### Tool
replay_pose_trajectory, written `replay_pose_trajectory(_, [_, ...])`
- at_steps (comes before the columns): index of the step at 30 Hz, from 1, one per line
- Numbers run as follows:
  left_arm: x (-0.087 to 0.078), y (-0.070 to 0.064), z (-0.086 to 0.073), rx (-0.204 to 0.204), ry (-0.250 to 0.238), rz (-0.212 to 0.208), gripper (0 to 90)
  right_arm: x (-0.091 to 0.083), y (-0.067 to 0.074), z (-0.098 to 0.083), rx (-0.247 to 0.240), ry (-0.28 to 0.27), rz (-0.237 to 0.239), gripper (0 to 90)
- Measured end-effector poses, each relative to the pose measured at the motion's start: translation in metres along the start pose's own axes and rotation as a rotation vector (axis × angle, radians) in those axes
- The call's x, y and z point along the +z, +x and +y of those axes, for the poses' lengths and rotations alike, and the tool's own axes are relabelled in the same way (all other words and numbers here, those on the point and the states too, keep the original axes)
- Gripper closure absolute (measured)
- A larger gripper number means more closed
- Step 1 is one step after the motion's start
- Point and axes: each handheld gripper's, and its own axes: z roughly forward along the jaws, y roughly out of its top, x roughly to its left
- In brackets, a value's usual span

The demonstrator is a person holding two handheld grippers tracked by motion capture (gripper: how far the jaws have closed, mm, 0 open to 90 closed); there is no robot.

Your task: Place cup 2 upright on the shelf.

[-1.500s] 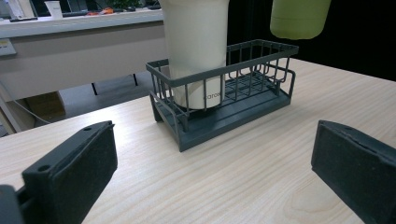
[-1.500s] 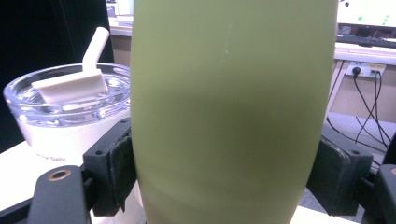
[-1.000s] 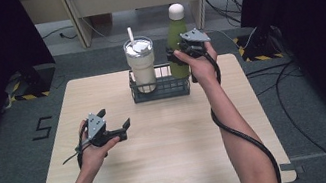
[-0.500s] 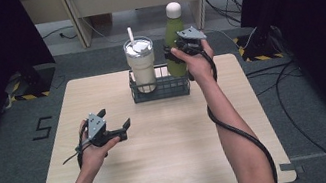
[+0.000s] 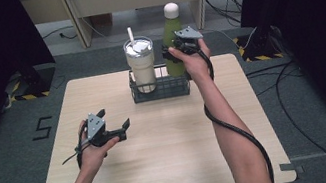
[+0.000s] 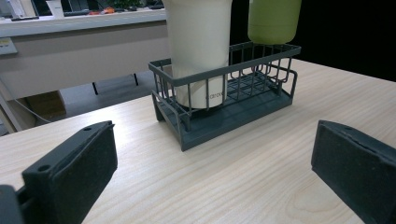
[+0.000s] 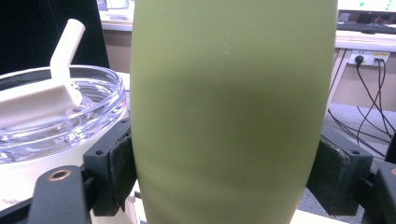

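Rising clear of the wire basket (image 5: 159, 90), the green bottle (image 5: 171, 39) is being carried upward, right gripper (image 5: 179, 50) clamping its body

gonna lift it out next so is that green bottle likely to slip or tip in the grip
The green bottle looks smooth and matte, so it could slide a little. The right gripper clamps its wide body, not its neck, which probably limits tipping. It is tall and rigid; it may catch the wire basket if tilted.

Cream tumbler (image 5: 141, 67) with straw upright in dark wire basket (image 5: 160, 89); wooden table (image 5: 164, 167).
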Motion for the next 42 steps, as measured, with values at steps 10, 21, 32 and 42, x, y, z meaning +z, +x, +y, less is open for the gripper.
replay_pose_trajectory(10, [0.000,0.000,0.000,0.000,0.000,0.000,0.0,0.008,0.003,-0.002,0.008,0.007,-0.001,21.0])
replay_pose_trajectory(21, [0.000,0.001,0.000,-0.002,0.001,0.001,0.0,0.017,0.003,-0.011,0.014,0.025,-0.010,21.0])
replay_pose_trajectory(32, [0.000,0.001,-0.001,-0.001,0.004,-0.001,0.0,0.024,0.000,-0.023,0.022,0.050,-0.019,21.0])
replay_pose_trajectory(42, [0.001,0.000,-0.002,-0.002,0.007,-0.003,0.0,0.028,-0.003,-0.033,0.027,0.073,-0.032,21.0])
